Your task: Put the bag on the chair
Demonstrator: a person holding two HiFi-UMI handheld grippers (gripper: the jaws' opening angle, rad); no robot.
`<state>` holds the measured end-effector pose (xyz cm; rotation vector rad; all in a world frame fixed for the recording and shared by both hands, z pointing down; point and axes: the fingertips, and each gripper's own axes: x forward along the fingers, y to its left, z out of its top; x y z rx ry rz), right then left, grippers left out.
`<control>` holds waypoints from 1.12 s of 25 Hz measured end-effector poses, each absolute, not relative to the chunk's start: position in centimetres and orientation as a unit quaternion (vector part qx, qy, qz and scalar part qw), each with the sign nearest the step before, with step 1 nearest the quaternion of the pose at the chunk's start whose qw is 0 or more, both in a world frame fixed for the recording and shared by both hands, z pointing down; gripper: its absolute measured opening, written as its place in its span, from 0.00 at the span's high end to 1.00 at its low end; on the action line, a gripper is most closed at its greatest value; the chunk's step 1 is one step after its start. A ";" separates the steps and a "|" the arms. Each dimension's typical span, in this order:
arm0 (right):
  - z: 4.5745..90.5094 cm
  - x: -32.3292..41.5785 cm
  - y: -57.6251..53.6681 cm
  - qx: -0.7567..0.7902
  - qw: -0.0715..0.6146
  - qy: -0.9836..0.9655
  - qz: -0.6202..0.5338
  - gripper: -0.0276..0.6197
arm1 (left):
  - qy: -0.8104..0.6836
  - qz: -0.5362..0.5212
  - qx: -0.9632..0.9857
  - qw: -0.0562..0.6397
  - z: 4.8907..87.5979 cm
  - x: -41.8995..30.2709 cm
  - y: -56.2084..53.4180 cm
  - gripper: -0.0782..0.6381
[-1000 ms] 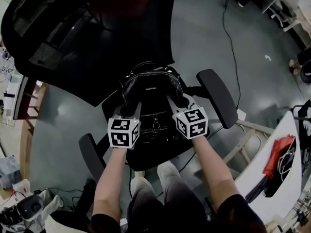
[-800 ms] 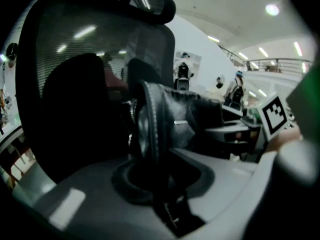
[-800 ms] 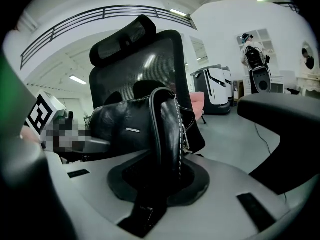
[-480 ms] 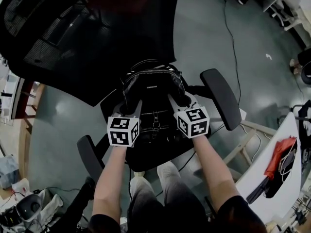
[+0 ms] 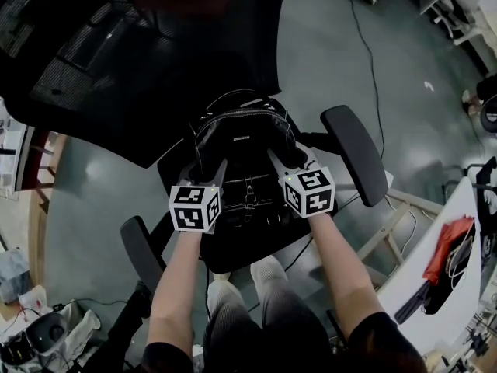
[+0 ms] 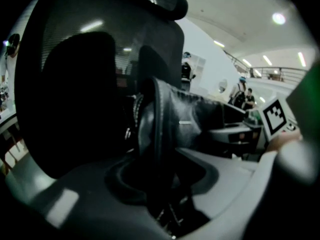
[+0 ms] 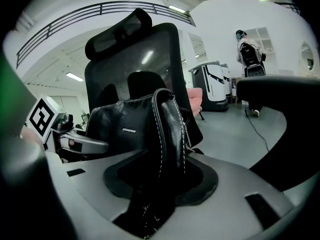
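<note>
Head view: black mesh-backed office chair point(image 5: 132, 76) fills the upper left, black stitched-leather bag point(image 5: 242, 142) upright on its seat at centre. Flanking it, left gripper point(image 5: 206, 169) and right gripper point(image 5: 286, 160) have jaws just opened halfway, bag edges slack between them, apparently letting the seat take its weight.

dark short sleeves point(image 5: 382, 342), light ribbed trousers point(image 5: 247, 322), grey left gripper point(image 5: 205, 167), grey right gripper point(image 5: 284, 158), each carrying white cube point(image 5: 194, 208) with black square markers

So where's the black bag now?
In the head view, the black leather bag sits mid-picture on the black office chair's seat, between its two armrests.
</note>
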<state>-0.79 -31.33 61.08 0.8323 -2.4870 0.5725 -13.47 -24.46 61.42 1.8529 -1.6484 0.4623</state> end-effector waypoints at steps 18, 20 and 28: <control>60.4 -0.2 -30.6 0.293 0.226 -0.905 0.211 0.53 | -0.607 0.171 0.715 0.301 60.9 -13.0 -23.6 0.47; 60.2 0.0 -30.6 0.295 0.228 -0.903 0.212 0.53 | -0.603 0.171 0.718 0.302 60.8 -13.0 -23.3 0.45; 59.4 1.3 -30.4 0.321 0.241 -0.892 0.206 0.52 | -0.606 0.161 0.717 0.305 59.8 -13.4 -22.4 0.45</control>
